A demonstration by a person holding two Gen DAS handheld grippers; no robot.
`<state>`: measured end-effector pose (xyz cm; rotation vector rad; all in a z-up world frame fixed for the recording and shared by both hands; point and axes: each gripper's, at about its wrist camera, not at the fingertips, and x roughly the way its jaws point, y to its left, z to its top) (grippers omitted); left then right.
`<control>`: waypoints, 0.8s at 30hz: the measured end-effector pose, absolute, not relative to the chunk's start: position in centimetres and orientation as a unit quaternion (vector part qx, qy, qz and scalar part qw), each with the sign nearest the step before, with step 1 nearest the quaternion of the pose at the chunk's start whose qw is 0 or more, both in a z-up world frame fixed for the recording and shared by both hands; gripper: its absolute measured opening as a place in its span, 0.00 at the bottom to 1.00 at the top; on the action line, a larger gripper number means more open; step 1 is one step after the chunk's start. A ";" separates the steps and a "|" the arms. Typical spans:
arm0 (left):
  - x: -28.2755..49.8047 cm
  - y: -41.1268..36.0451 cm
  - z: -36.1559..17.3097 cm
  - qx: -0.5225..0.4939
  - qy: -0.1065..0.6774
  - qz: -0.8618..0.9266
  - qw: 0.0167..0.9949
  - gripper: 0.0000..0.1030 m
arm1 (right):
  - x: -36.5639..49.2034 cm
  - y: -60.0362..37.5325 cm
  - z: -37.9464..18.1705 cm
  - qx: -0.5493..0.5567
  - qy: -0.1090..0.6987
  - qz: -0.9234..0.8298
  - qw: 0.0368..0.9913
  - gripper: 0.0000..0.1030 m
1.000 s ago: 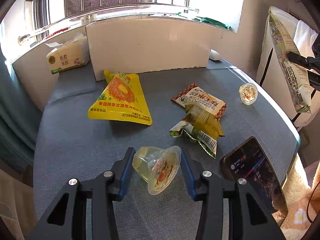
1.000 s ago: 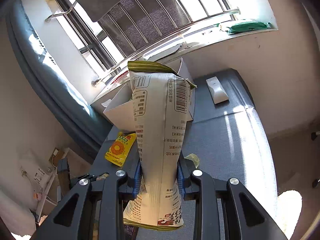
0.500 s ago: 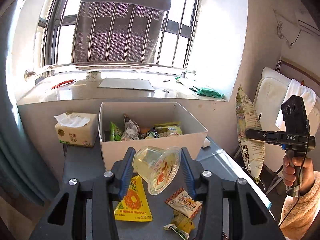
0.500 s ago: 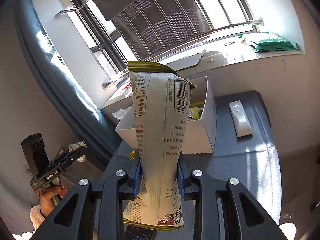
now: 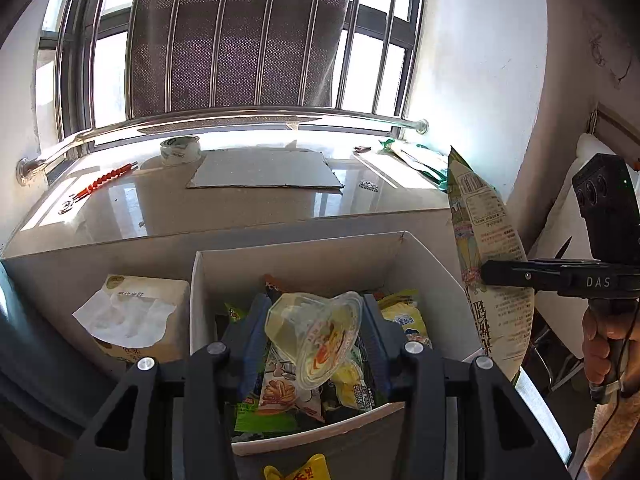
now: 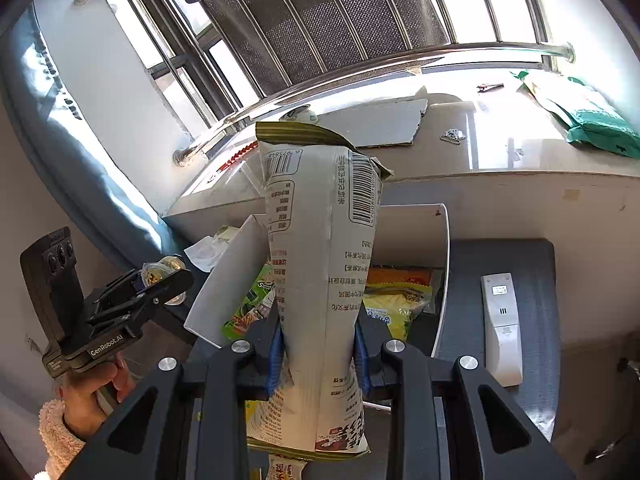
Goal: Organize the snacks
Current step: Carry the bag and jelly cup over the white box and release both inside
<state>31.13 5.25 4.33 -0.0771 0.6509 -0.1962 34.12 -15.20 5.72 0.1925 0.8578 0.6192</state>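
Jaws of the left gripper [image 5: 314,336] are clamped on a clear jelly cup [image 5: 316,338], which lies tilted between the blue pads with its printed lid facing the camera. In the left wrist view the cup now hangs over the open white box [image 5: 436,264], whose inside is packed with snack packets [image 5: 276,396]; a second ago the same cup was held low over the grey tabletop with loose snacks ahead of it, and half a second ago the box stood further off. A tissue pack [image 5: 136,316] stands just beside the box on its left. One yellow packet [image 5: 300,470] shows at the bottom edge, outside the box. At the right edge the right gripper [image 5: 504,274] holds a tall printed snack bag [image 5: 488,280] upright beside the box wall. In the right wrist view its jaws are clenched on the waist of that bag [image 6: 320,272], unchanged in grip from the earlier frames. The box [image 6: 444,256] now lies directly behind the bag, nearer than before. A white remote [image 6: 502,328] rests on the grey surface right of the box. To the left, the left gripper [image 6: 160,276] carries the cup [image 6: 162,270] near the box's corner.
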 end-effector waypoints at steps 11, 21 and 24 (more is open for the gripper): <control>34.7 6.5 0.9 -0.047 0.370 -0.048 0.927 1.00 | 39.2 -13.2 3.7 0.074 0.443 0.244 0.860 0.45; 31.9 7.5 2.7 -0.047 0.352 -0.042 0.934 1.00 | 37.7 -13.8 5.0 0.057 0.427 0.226 0.874 1.00; 29.5 7.3 3.9 -0.033 0.335 -0.034 0.941 1.00 | 35.8 -14.4 6.5 0.053 0.403 0.232 0.884 1.00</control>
